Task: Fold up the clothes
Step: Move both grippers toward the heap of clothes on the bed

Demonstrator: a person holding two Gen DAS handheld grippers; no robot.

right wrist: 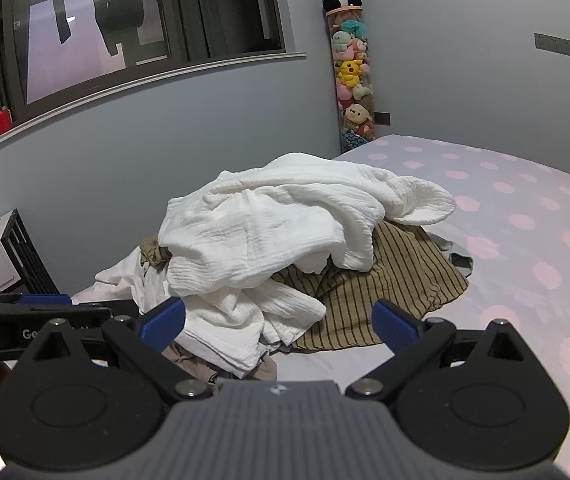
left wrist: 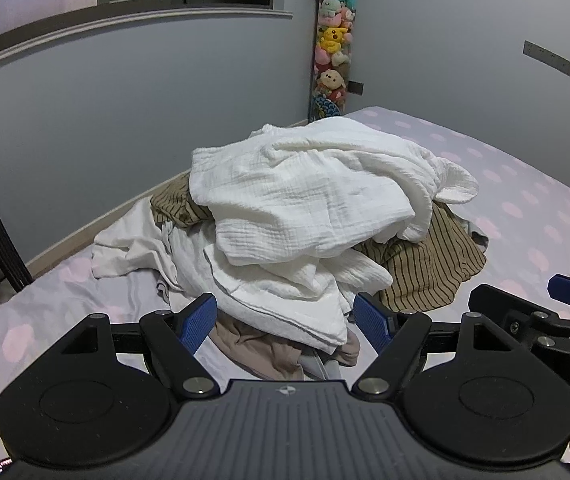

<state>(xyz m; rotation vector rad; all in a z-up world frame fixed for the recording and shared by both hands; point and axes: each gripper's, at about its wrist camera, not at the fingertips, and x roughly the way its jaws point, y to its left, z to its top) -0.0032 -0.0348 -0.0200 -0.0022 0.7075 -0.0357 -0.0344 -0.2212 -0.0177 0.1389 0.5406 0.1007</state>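
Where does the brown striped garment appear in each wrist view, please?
Left wrist: the brown striped garment lies right of centre, under the white garment.
Right wrist: the brown striped garment lies centre-right, under the same white garment.
Shared landmark: the tube of plush toys in the corner.

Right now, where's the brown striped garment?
In both views the brown striped garment lies on the bed's right side of the pile, partly under the white crinkled garment, ahead of the open right gripper.
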